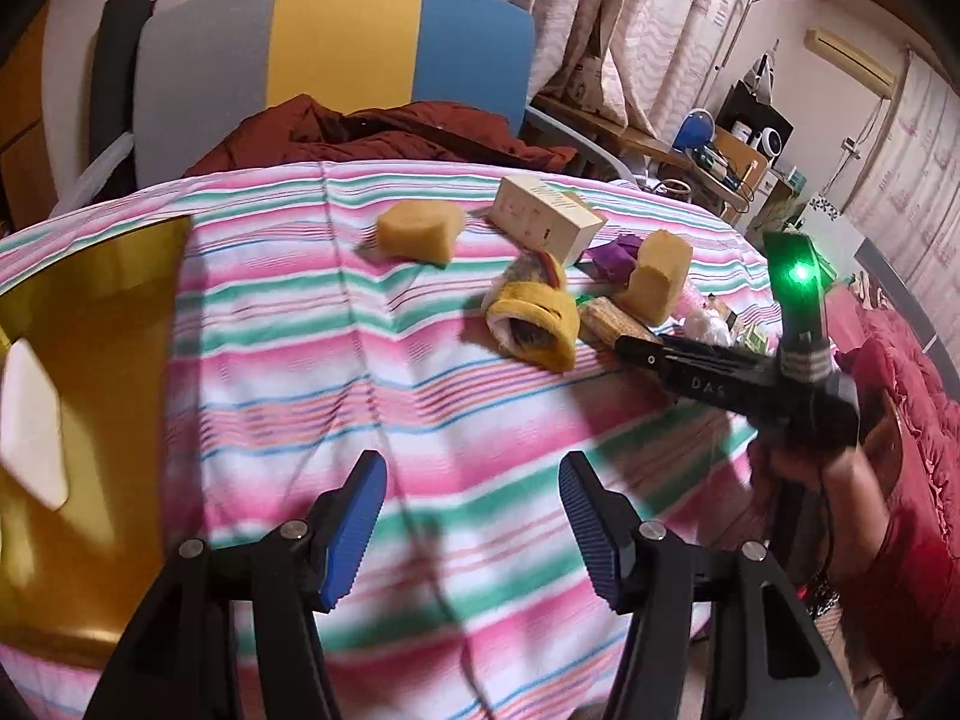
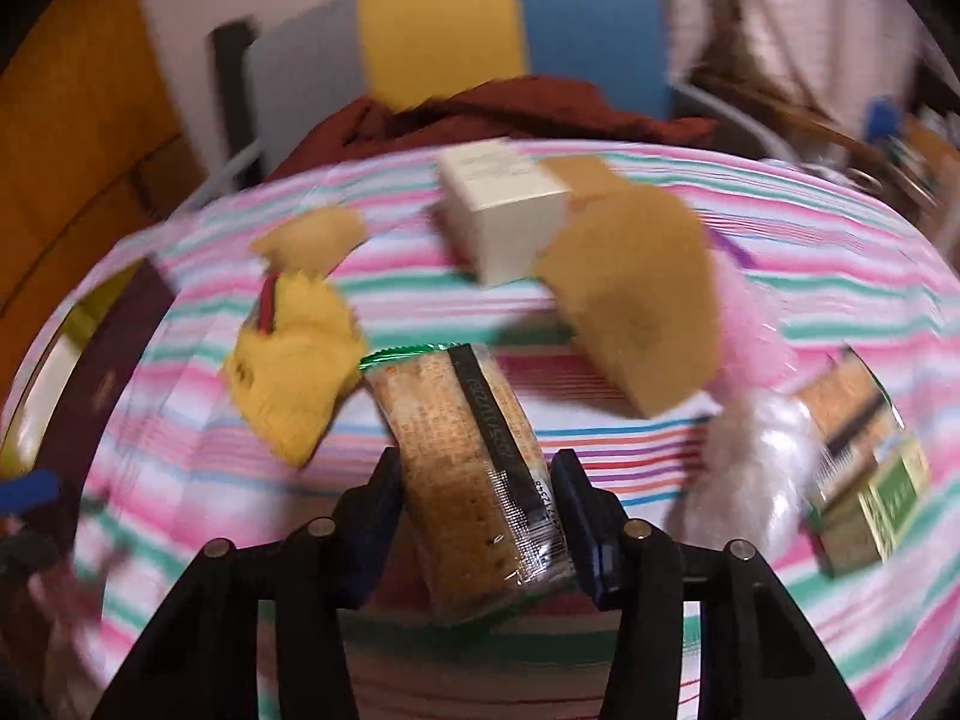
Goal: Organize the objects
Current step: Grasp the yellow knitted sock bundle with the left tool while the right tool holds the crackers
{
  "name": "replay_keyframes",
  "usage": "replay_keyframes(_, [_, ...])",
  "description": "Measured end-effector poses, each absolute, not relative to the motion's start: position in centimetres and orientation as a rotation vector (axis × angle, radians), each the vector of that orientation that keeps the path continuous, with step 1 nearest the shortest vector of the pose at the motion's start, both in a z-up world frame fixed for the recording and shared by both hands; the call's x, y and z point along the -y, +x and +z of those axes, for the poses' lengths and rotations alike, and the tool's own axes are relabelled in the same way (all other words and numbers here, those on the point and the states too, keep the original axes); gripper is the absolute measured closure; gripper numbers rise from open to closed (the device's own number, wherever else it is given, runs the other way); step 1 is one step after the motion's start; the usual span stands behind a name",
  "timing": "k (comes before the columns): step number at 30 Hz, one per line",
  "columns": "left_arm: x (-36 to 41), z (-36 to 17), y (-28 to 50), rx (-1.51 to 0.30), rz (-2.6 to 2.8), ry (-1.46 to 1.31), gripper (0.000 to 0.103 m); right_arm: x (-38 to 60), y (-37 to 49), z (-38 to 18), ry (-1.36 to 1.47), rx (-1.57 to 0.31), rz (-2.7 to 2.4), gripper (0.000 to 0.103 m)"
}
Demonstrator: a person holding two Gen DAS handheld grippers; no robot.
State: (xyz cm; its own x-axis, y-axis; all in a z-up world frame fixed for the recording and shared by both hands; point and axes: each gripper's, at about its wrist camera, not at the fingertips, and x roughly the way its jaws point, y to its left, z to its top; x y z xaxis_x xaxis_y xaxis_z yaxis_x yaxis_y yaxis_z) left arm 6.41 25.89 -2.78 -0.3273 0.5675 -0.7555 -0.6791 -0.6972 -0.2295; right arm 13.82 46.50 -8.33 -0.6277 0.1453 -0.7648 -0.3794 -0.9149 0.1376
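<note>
Cracker packet (image 2: 474, 480) sits right between the pads of the right hand-held gripper (image 2: 477, 525), lying at six o'clock on the striped cloth of the bench (image 1: 270, 324), long axis running away toward twelve. The pads flank its two long sides; through the motion blur I cannot tell if they are pressing it yet.

Sweeping left to right across the bench: a gold tray (image 1: 90, 420) at nine o'clock, likely where things are headed. Then a sponge piece (image 1: 420, 231), a yellow plush slipper (image 1: 534, 324) near centre, a cream box (image 1: 543, 219) behind it at twelve, a second, bigger sponge (image 1: 654, 282), and at three o'clock another green-labelled packet (image 2: 864, 468) beside something white and crinkly.

Left hand-held gripper (image 1: 474, 528) hovers over bare cloth, about half open, nothing between its blue pads, angled steeply down.

My read: the pick is on. To do it well, close squarely on the packet's long edges, gently, since crackers will crush and the slick wrapper could slide. Lift straight up first, clear of the slipper just beside it at ten o'clock.

Over on the right, the right gripper slants down at the bench, the person's hand (image 1: 804, 462) wrapped around its handle, red sleeve behind.
</note>
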Motion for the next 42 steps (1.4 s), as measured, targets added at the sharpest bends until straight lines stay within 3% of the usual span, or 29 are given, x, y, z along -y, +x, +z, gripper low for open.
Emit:
replay_keyframes(8, [-31.9, -3.8, 3.3, -0.201, 2.033, -1.129, 0.041, -46.3, 14.4, -8.7, -0.972, -0.509, 2.508, 0.053])
replay_keyframes(13, [-35.0, -4.4, 1.4, -0.126, 1.985, -1.111, 0.041, -47.4, 14.7, -9.4, -0.919, -0.632, 2.483, 0.052])
replay_keyframes(22, [-38.2, -7.1, -0.2, -0.219, 1.996, -1.115, 0.041, -47.0, 14.4, -9.7, -0.903, -0.613, 2.487, 0.051])
replay_keyframes(32, [-37.9, -7.9, 0.6, -0.234, 1.963, -0.993, 0.058, -46.7, 14.6, -9.8, -0.895, -0.572, 2.481, 0.051])
replay_keyframes(42, [-37.3, -8.2, 1.2, -0.211, 1.958, -0.971, 0.061, -46.0, 14.9, -9.4, -0.865, -0.528, 2.504, 0.053])
